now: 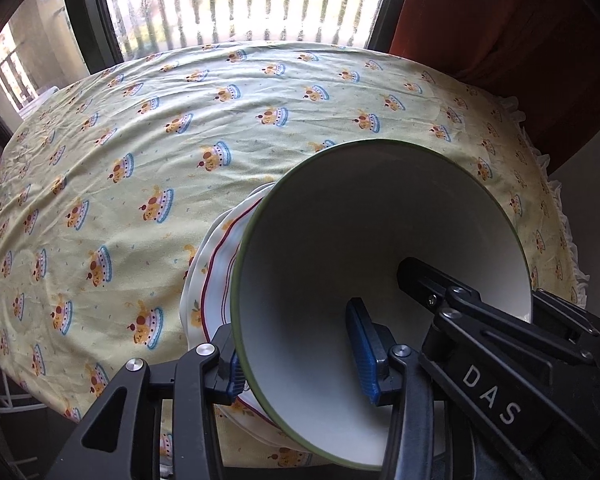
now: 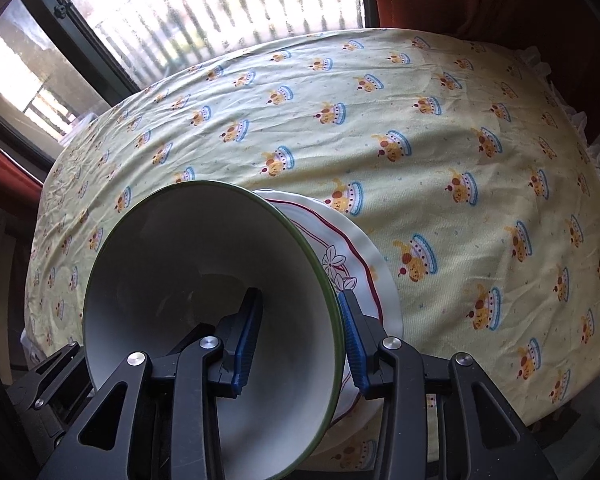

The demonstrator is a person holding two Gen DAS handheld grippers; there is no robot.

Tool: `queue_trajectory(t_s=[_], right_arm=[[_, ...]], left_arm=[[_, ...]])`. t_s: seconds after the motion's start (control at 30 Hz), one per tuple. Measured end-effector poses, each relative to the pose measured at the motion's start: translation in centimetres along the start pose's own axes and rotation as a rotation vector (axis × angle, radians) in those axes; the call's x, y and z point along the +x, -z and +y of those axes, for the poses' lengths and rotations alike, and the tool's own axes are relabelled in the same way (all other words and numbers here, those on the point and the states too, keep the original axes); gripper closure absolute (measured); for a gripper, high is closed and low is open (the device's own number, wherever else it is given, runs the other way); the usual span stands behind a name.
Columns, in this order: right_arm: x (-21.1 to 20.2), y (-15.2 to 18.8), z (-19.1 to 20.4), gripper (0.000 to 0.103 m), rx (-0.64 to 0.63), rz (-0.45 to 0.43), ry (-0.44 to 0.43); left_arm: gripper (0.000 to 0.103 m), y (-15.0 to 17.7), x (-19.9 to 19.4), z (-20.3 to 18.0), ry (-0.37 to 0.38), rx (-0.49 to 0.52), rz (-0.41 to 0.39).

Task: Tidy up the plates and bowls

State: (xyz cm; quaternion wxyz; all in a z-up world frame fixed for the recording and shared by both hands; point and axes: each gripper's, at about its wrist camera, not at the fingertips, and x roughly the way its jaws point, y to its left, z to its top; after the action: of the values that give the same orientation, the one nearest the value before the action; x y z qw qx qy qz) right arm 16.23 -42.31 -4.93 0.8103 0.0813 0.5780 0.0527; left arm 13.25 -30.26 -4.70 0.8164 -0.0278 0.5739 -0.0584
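In the left wrist view, the left gripper straddled the wall of a green-rimmed white bowl at lower centre, one blue pad inside, one outside; whether the pads pressed could not be told. The bowl sat on plates with a red line, on the yellow printed tablecloth. The right gripper reached into the bowl from the lower right.

In the right wrist view, the right gripper bracketed the bowl wall at lower centre, grip likewise unclear, plates beneath.
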Motion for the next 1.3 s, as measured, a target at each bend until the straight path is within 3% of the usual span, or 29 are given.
queue_trajectory(t_s=[0.13,0.27,0.33,0.4,0.73,0.93,1.1,1.3], right_arm=[[-0.1,0.6,-0.3,0.059,-0.001,-0.001,-0.002],[-0.5,1.2,-0.6,0.059,0.002,-0.004,-0.005],[-0.7,1.5,-0.8,0.055,0.015,-0.005,0.003],[-1.2,1.7,-1.0,0.044,0.035,-0.021,0.01],[-4.9,3.1,0.6,0.041,0.067,-0.122,0.079],[-8.6,3.8,3.6,0.033,0.05,-0.254,0.216],[-10.8,5.0,6.4,0.028,0.081,-0.343,0.262],[-10.3,7.6,10.8,0.023,0.064,-0.404,0.232]], left_arm=[[0.055,0.6,-0.3,-0.2,-0.03,0.023,-0.013],[0.042,1.1,-0.7,0.4,-0.047,0.012,-0.028],[0.037,1.3,-1.1,0.8,-0.045,0.008,-0.045],[0.03,1.4,-1.5,1.1,-0.039,0.015,-0.059],[0.021,1.9,-5.2,2.5,0.023,0.058,-0.167],[0.019,2.4,-8.1,5.8,0.054,0.056,-0.242],[0.013,3.4,-9.6,10.0,0.051,0.031,-0.267],[0.008,5.8,-10.9,15.1,-0.064,0.06,-0.385]])
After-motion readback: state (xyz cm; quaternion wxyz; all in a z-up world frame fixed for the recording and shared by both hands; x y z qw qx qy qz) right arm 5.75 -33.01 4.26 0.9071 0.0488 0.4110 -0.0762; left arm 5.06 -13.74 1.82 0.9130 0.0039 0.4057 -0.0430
